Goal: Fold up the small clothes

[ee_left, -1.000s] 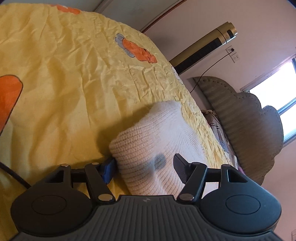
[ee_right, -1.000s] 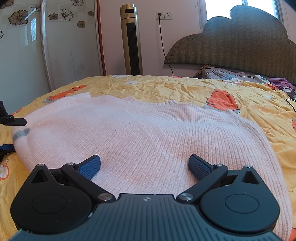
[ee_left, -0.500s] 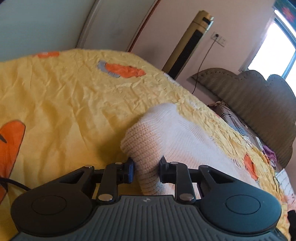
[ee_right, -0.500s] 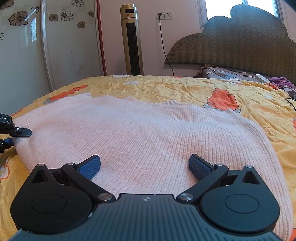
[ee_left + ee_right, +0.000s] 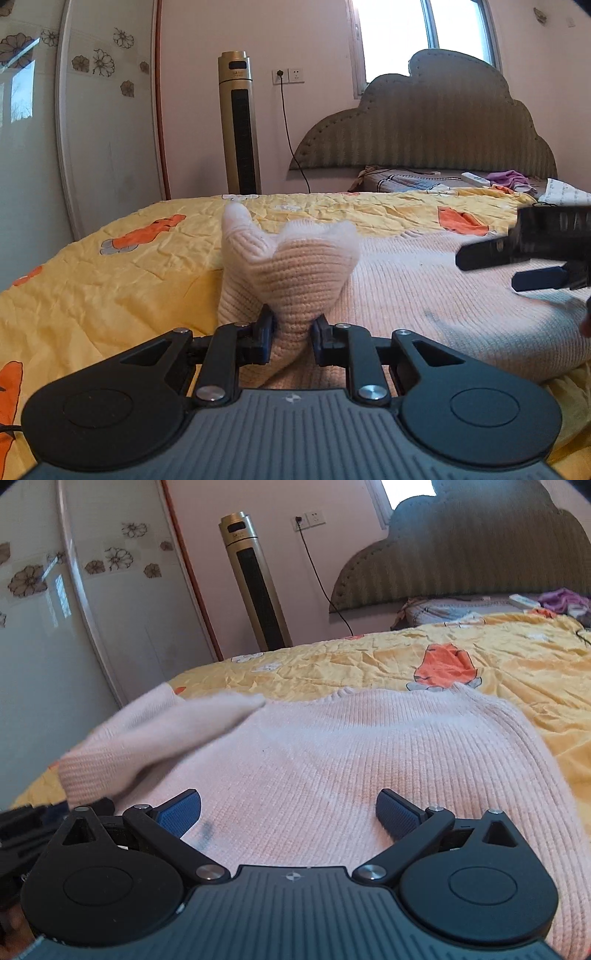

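Observation:
A pale pink knitted sweater [image 5: 369, 746] lies spread on the yellow bed cover [image 5: 517, 664]. My left gripper [image 5: 293, 332] is shut on the sweater's left edge [image 5: 295, 266] and holds that fold lifted and bunched above the bed. In the right wrist view the lifted flap [image 5: 155, 734] is raised over the sweater's left side. My right gripper [image 5: 289, 812] is open and empty, hovering low over the sweater's near part. It also shows in the left wrist view [image 5: 524, 266] at the right edge.
A gold tower fan [image 5: 238, 122] stands by the wall beyond the bed. A padded headboard [image 5: 424, 129] is at the far right, with a pillow, remote and purple cloth [image 5: 509, 177] below it. A wardrobe door [image 5: 92, 110] is on the left.
My left gripper closed on the sweater's left edge, lifted it and swung it toward the middle. The right gripper stayed open and tilted slightly.

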Action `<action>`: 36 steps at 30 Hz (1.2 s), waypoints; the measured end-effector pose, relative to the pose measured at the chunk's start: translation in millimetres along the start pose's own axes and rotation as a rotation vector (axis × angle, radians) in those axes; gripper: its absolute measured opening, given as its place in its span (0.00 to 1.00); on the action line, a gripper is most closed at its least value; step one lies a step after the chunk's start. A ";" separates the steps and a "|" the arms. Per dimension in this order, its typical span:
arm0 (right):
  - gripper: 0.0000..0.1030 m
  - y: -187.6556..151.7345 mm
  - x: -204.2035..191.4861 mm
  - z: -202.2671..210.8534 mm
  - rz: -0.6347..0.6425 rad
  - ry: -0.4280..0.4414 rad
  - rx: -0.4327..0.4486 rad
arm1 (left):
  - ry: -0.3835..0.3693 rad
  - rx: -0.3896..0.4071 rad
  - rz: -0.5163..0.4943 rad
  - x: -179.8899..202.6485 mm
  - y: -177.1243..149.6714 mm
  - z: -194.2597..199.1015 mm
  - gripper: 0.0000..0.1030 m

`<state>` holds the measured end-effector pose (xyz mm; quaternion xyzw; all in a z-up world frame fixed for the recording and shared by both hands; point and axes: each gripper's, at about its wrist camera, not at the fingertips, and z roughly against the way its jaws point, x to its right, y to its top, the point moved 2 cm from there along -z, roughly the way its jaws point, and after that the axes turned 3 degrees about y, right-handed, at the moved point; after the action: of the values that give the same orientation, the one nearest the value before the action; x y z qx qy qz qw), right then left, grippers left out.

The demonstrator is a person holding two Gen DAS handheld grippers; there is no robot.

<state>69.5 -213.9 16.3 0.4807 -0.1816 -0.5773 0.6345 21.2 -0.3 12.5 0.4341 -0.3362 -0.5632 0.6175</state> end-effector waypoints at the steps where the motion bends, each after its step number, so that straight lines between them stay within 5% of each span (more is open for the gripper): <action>1: 0.99 8.2 -1.2 1.3 -0.051 0.027 -0.015 | 0.000 0.000 0.000 0.3 0.1 0.9 0.20; 4: 0.99 32.2 -16.0 -7.7 -0.186 0.221 -0.079 | 0.005 0.000 -0.007 1.5 -0.2 1.8 0.20; 9: 0.98 56.2 -55.2 -81.1 -0.329 0.410 -0.382 | 0.002 -0.002 -0.006 2.0 0.2 2.2 0.20; 15: 1.00 87.8 -136.5 -150.6 -0.128 0.303 -0.545 | 0.009 -0.008 -0.019 3.4 0.3 0.4 0.20; 20: 0.99 84.2 -192.3 -193.3 0.186 0.153 -0.665 | 0.007 -0.014 -0.014 1.8 0.3 -0.1 0.20; 23: 0.87 70.2 -197.5 -207.0 0.331 0.084 -0.663 | 0.005 -0.012 -0.011 -0.5 1.1 0.4 0.20; 25: 0.68 65.7 -195.8 -198.6 0.442 0.098 -0.631 | 0.000 0.002 -0.035 1.5 2.6 3.3 0.20; 28: 0.45 77.6 -174.6 -182.8 0.407 0.149 -0.610 | -0.022 0.031 -0.059 8.1 8.8 10.8 0.20; 36: 0.39 110.3 -111.9 -125.3 0.304 0.212 -0.495 | -0.162 0.068 -0.117 56.3 25.5 35.6 0.20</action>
<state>199.6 -76.4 83.9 0.3365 -0.0382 -0.4491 0.8268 7.1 -61.7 45.8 0.4266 -0.3779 -0.6201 0.5392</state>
